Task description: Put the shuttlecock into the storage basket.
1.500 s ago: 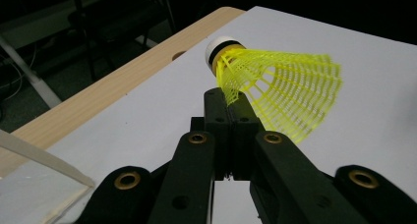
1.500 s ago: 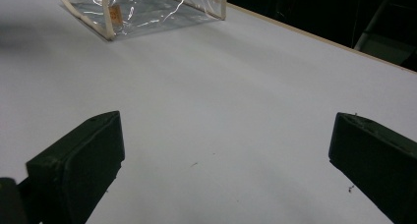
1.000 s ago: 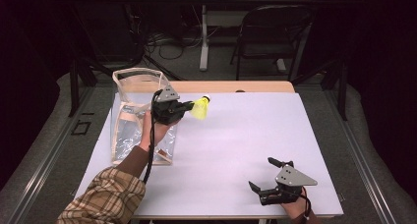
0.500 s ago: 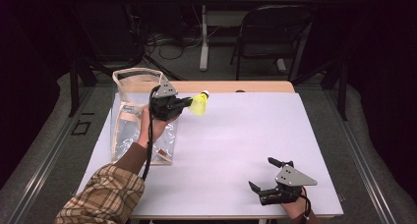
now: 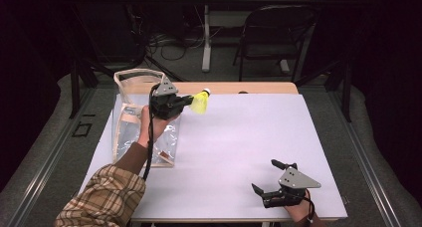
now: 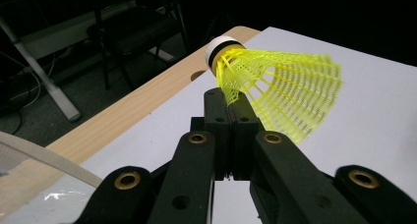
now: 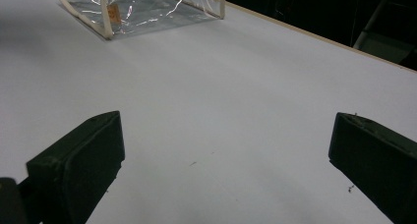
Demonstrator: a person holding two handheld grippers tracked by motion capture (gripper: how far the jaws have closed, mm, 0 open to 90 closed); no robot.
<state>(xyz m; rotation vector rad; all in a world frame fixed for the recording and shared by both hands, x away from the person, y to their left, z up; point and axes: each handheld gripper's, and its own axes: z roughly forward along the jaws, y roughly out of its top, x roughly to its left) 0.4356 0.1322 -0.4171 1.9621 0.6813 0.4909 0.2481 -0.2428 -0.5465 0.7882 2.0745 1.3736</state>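
Observation:
A yellow shuttlecock (image 5: 200,102) with a white cork is held above the table's back left, and my left gripper (image 5: 188,101) is shut on the edge of its mesh skirt. In the left gripper view the two fingers (image 6: 231,123) pinch the skirt of the shuttlecock (image 6: 280,89), whose cork points away. A clear plastic bag (image 5: 130,105) with cream trim stands just left of that hand. My right gripper (image 5: 266,177) rests open near the front right of the table with nothing between its fingers (image 7: 78,160).
The white table top (image 5: 239,137) has a wooden strip along its back edge. A folding chair (image 5: 278,30) and a table leg stand on the floor behind. The bag (image 7: 142,10) lies at the top left of the right gripper view.
My left gripper has shifted slightly left toward the bag with the shuttlecock still in it. The right gripper has stayed still.

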